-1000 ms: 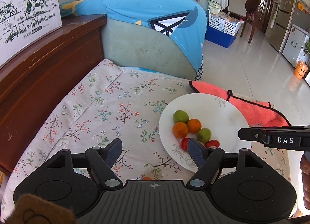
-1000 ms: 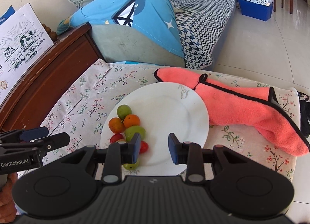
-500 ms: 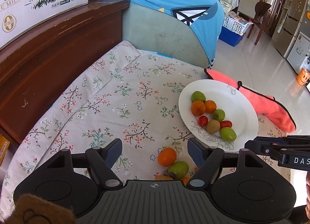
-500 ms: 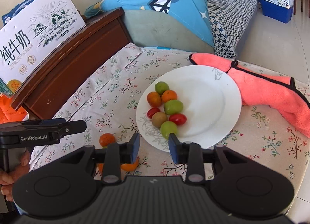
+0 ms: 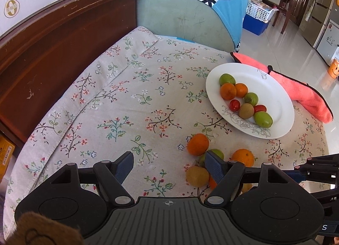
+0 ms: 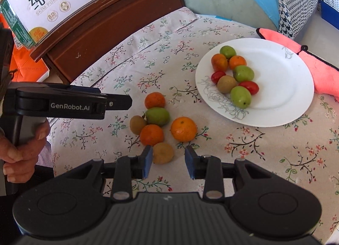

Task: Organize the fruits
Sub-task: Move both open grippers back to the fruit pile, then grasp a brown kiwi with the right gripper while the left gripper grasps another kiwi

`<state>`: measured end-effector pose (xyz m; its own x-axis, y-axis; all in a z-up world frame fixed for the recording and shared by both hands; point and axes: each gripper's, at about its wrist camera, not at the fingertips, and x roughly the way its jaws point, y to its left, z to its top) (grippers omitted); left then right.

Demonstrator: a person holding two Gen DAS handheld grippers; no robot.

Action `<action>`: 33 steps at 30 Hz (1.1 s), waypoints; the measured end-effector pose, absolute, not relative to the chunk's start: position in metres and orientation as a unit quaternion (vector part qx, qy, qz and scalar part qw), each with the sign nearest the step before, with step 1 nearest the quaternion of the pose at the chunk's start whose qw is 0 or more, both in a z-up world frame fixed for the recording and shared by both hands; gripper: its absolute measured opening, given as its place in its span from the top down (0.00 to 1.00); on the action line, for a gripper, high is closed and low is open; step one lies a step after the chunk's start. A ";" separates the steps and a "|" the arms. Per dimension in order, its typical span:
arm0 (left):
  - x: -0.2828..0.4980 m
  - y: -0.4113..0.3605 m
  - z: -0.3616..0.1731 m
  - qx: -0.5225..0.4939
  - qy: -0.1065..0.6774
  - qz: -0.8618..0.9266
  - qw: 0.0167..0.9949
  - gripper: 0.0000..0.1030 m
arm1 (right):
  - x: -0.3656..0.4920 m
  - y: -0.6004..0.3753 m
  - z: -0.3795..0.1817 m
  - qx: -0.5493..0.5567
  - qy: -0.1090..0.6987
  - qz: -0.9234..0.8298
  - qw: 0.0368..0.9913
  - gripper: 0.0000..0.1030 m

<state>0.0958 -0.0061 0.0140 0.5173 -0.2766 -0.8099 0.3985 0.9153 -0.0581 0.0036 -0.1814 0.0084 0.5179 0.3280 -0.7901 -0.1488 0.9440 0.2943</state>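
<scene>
Fruit lay in two groups on the floral-print cloth (image 6: 264,149) that covered the worktop. Seven pieces sat on the round white china plate with a grey flower drawn on its rim (image 6: 281,88): three green plum-like fruits, two small oranges, two red cherry tomatoes and a brown kiwi, bunched toward the plate's near-left side, probably because that edge was closest to reach. The loose cluster (image 6: 161,124) rested just short of the plate, off its rim: three small oranges, a green fruit, a brown kiwi and a dull yellow-brown citrus (image 6: 163,152), most of them touching one another.

The right gripper (image 6: 168,163) pointed steeply down at that cluster with its jaws narrowly apart and nothing clamped; the yellow-brown citrus sat between the blue pads (image 6: 147,163), close beside the left one, so it looked like the next pick. The gap seemed only slightly wider than the fruit, which would leave little room for error on a round thing that rolls.

The left gripper (image 5: 169,167) hung to the left of the cluster, jaws wide apart and empty, its right pad in front of the green fruit (image 5: 216,153). A hand (image 6: 23,143) gripped its handle in the right wrist view. A salmon-pink fleece cloth with dark edging (image 6: 317,69) lay against the plate's far side, clear of the work.
</scene>
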 end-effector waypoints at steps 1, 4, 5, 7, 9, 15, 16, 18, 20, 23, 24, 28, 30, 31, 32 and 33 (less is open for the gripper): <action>0.095 -0.006 0.013 0.069 0.452 -0.194 0.868 0.27 | 0.004 -0.179 0.007 0.089 0.473 0.137 0.866 0.66; 0.096 -0.006 0.007 0.064 0.461 -0.196 0.863 0.28 | 0.005 -0.171 0.003 0.076 0.476 0.136 0.865 0.66; 0.096 -0.007 0.005 0.062 0.466 -0.200 0.860 0.28 | 0.005 -0.169 0.002 0.073 0.477 0.137 0.865 0.66; 0.096 -0.009 0.001 0.059 0.472 -0.206 0.855 0.29 | 0.007 -0.166 0.000 0.068 0.477 0.139 0.865 0.66; 0.096 -0.011 -0.003 0.054 0.479 -0.211 0.851 0.29 | 0.008 -0.162 -0.002 0.065 0.478 0.140 0.864 0.66; 0.098 -0.011 -0.012 0.030 0.488 -0.213 0.846 0.31 | 0.011 -0.154 -0.009 0.048 0.481 0.136 0.865 0.66; 0.098 -0.011 -0.012 0.030 0.485 -0.215 0.847 0.32 | 0.012 -0.153 -0.011 0.047 0.483 0.136 0.864 0.66; 0.096 -0.013 -0.012 0.032 0.479 -0.223 0.849 0.35 | 0.011 -0.151 -0.013 0.040 0.483 0.136 0.864 0.66; 0.095 -0.014 -0.012 0.034 0.474 -0.229 0.850 0.41 | 0.011 -0.149 -0.013 0.030 0.481 0.134 0.866 0.71; 0.094 -0.013 -0.011 0.030 0.472 -0.242 0.847 0.53 | 0.010 -0.153 -0.012 0.036 0.482 0.140 0.864 0.71; 0.093 -0.013 -0.010 0.031 0.471 -0.247 0.846 0.55 | 0.009 -0.154 -0.011 0.038 0.482 0.142 0.864 0.71; 0.087 -0.011 -0.005 0.045 0.462 -0.266 0.845 0.62 | 0.004 -0.161 -0.006 0.041 0.479 0.149 0.864 0.71; 0.084 -0.010 -0.003 0.056 0.458 -0.271 0.845 0.62 | 0.001 -0.166 -0.003 0.046 0.477 0.149 0.865 0.71; 0.083 -0.010 -0.004 0.067 0.458 -0.274 0.843 0.62 | 0.001 -0.169 -0.002 0.049 0.477 0.146 0.865 0.71; 0.082 -0.010 -0.005 0.077 0.459 -0.277 0.841 0.62 | 0.000 -0.172 -0.001 0.051 0.477 0.143 0.865 0.71; 0.081 -0.011 -0.007 0.088 0.458 -0.278 0.840 0.62 | 0.001 -0.175 -0.001 0.055 0.478 0.139 0.866 0.71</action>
<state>0.0805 -0.0113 -0.0067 0.4253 -0.3867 -0.8183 0.5481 0.8295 -0.1071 0.0006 -0.1750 -0.0007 0.5042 0.2928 -0.8124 -0.1883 0.9554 0.2275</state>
